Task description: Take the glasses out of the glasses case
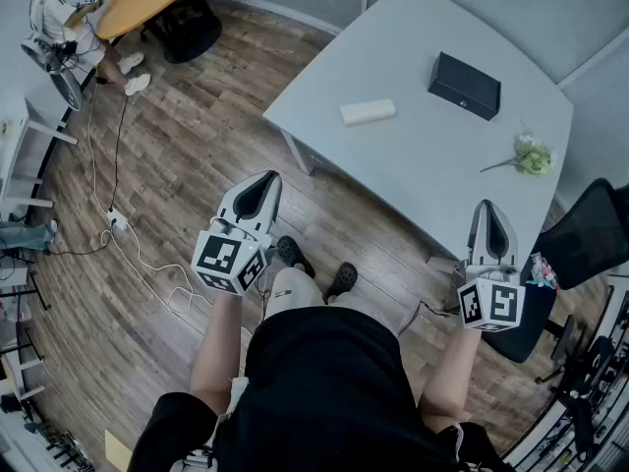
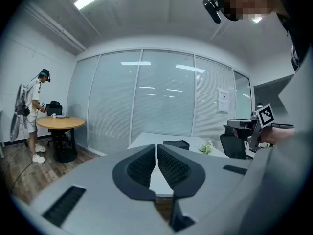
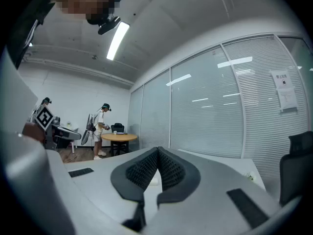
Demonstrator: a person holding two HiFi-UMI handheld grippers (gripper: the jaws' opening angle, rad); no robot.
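Black top (image 1: pixel 329 391), black clogs (image 1: pixel 289 252); grey left gripper (image 1: pixel 268 179) and right gripper (image 1: pixel 488 206)

The glasses case (image 1: pixel 464 85) is black, the table (image 1: pixel 413 165) pale grey, the floor (image 1: pixel 187 146) brown wood-grain.
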